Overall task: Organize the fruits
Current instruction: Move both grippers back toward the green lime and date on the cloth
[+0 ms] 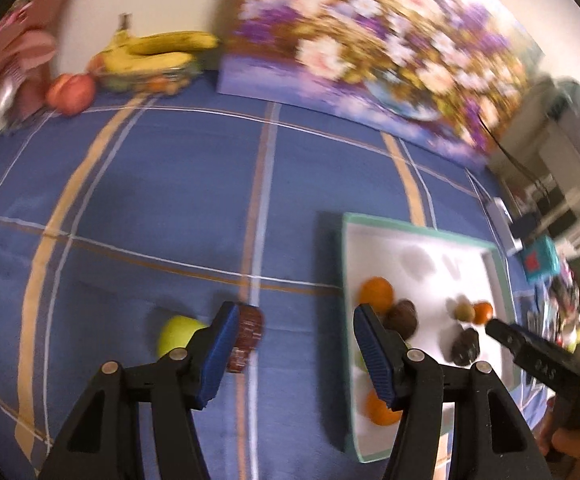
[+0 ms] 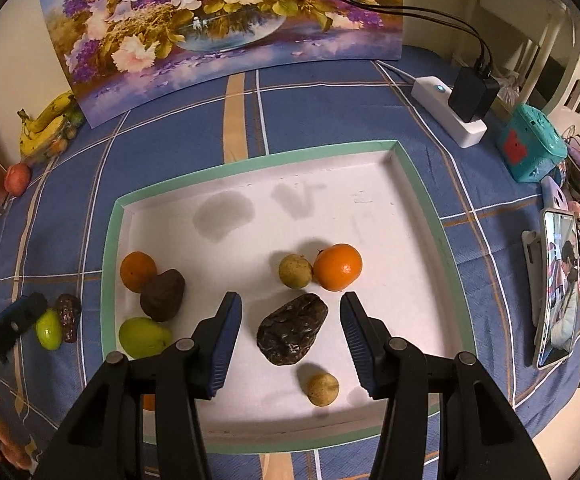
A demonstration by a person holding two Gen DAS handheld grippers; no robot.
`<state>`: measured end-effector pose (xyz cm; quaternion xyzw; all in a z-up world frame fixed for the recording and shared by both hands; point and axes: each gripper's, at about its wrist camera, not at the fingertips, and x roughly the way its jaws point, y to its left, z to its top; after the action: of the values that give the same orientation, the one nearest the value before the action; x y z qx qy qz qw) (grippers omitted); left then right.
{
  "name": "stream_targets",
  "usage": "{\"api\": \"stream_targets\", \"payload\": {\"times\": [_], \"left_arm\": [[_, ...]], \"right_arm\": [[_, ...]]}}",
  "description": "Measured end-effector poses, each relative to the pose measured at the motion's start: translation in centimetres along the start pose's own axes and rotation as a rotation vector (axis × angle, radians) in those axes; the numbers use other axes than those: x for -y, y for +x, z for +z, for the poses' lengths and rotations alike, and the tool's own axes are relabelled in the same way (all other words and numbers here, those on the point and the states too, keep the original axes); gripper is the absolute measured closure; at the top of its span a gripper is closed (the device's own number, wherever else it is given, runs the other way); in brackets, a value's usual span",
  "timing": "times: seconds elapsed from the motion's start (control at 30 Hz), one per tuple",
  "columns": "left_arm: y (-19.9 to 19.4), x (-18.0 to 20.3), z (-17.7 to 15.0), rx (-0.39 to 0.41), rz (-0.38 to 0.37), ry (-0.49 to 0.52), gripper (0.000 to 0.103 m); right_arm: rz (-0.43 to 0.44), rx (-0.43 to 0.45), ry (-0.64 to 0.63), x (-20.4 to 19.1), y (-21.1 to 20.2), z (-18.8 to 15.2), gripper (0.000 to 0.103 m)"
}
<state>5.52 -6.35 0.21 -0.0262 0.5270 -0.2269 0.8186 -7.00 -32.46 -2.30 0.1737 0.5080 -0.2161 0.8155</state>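
The left gripper [image 1: 294, 344] is released above the cloth, beside a date [image 1: 246, 336]. The right gripper [image 2: 290, 340] hangs released over the tray [image 2: 110, 240], grasping nothing.

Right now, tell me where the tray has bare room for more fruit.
The far half of the tray is bare, stains only, plus the near-right corner. Crowded: the left wall, with an orange, a brown fruit and a green fruit, and the middle cluster.

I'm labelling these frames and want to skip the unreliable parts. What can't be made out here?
- Left wrist view: motion blur smears the flower painting and the clutter at the right edge.
- Left wrist view: the left gripper finger covers part of the low orange.
- Right wrist view: phone screen too small.
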Motion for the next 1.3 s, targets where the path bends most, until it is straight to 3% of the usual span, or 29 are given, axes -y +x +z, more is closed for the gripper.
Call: {"api": "stream_targets", "payload": {"times": [0.33,0.7,0.8,0.83,0.9,0.93,1.0,1.07,1.17,1.3], "left_arm": [[-1.5,-5.9,0.8,0.038,0.033,-0.163,0.04],[-1.0,-6.8,0.9,0.025,0.084,-0.165,0.04],[-0.6,-7.0,0.7,0.018,0.117,-0.166,0.028],[-0.6,-7.1,0.7,0.019,0.127,-0.167,0.027],[-0.4,-7.4,0.6,0.015,0.153,-0.171,0.026],[-0.3,-7.5,0.6,0.014,0.161,-0.174,0.023],[-0.1,-8.0,0.5,0.012,0.181,-0.19,0.009],[0.0,-8.4,0.4,0.013,0.193,-0.205,0.008],[0.0,-8.8,0.3,0.018,0.208,-0.214,0.007],[0.0,-9.2,0.2,0.034,0.251,-0.224,0.0]], "right_arm": [[0.028,0.016,-0.035,-2.4,-1.0,0.3,0.051],[0.074,0.021,-0.073,-5.2,-0.7,1.9,0.051],[0.071,0.008,-0.067,-5.0,-0.2,1.7,0.05],[0.07,0.005,-0.064,-4.9,0.0,1.7,0.049],[0.061,0.0,-0.057,-4.7,0.2,1.5,0.032],[0.059,0.0,-0.054,-4.5,0.3,1.5,0.031],[0.066,-0.003,-0.046,-4.3,0.4,1.4,0.031],[0.07,-0.001,-0.042,-4.3,0.4,1.3,0.03],[0.057,0.005,-0.046,-4.3,0.4,1.2,0.015],[0.06,0.013,-0.058,-4.7,0.5,1.3,0.015]]}}
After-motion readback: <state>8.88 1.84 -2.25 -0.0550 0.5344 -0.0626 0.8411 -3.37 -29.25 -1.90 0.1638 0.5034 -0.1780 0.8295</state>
